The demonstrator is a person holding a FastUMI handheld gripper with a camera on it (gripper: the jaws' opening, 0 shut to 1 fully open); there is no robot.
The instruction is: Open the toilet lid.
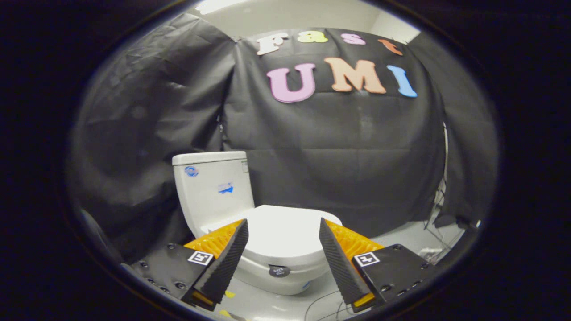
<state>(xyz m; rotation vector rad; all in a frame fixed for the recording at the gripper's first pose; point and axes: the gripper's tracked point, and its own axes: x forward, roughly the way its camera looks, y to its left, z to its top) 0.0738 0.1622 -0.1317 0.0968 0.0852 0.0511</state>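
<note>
Toilet lid (285, 238) is lying closed on the bowl, framed between the fingers of the hand-held gripper (283, 252), which is being held spread and empty, likely for reaching the front edge. Tank (212, 189) is standing behind.

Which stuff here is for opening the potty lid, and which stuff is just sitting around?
For the job:
toilet lid, closed, just ahead of the fingers
gripper, fingers open, holding nothing

Just sitting around:
toilet tank, behind the lid
cables by the black wall
floor
</note>
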